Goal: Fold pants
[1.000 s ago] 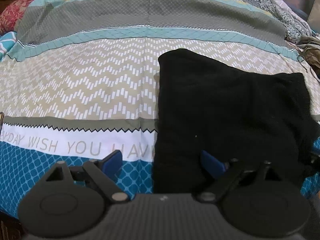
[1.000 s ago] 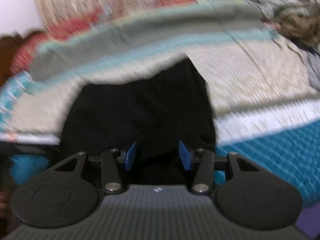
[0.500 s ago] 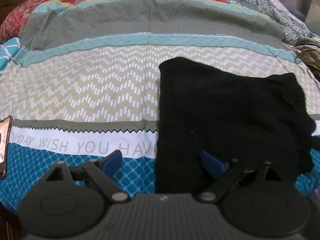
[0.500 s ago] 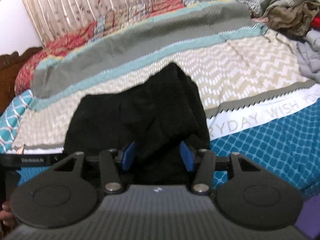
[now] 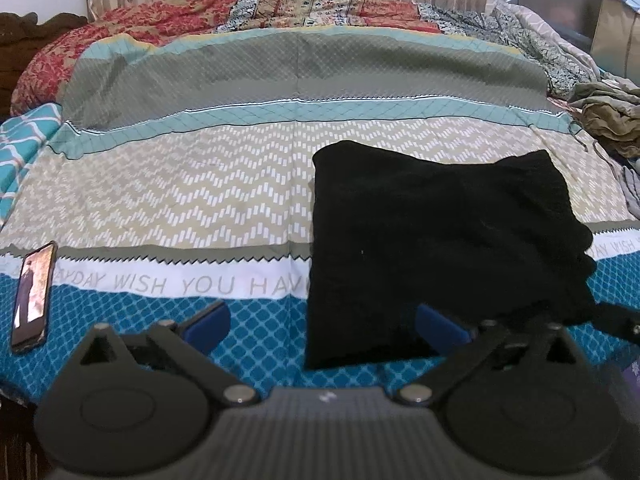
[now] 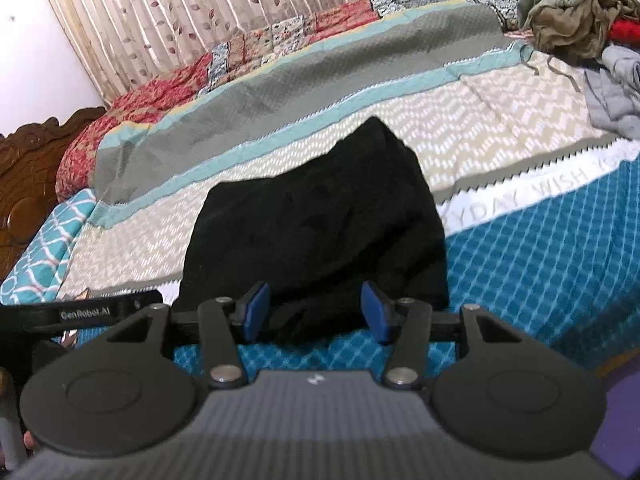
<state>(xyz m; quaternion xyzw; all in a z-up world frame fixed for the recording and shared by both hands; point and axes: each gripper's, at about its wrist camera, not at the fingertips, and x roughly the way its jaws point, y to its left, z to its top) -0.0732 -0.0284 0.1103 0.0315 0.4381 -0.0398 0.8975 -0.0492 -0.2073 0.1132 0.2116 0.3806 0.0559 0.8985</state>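
The black pants (image 5: 440, 232) lie folded into a thick rectangle on the patterned bedspread (image 5: 180, 200), right of the middle in the left wrist view. My left gripper (image 5: 324, 326) hovers over their near left corner. Its jaws are opening wide, and the blue pads (image 5: 208, 326) touch no cloth. In the right wrist view the pants (image 6: 320, 220) lie ahead, with their near edge just beyond my right gripper (image 6: 316, 312). That gripper is open about halfway with nothing pinched between its pads (image 6: 376, 312).
A phone (image 5: 32, 292) lies on the blue part of the bedspread at the left. A heap of loose clothes (image 6: 576, 12) and a grey garment (image 6: 616, 88) sit at the bed's right side. A carved wooden headboard (image 6: 32, 184) stands far left.
Both grippers have drawn back and upward from the pants, so more of the bed shows and the phone has come into view. The left jaws have spread wider. The pants now lie flat.
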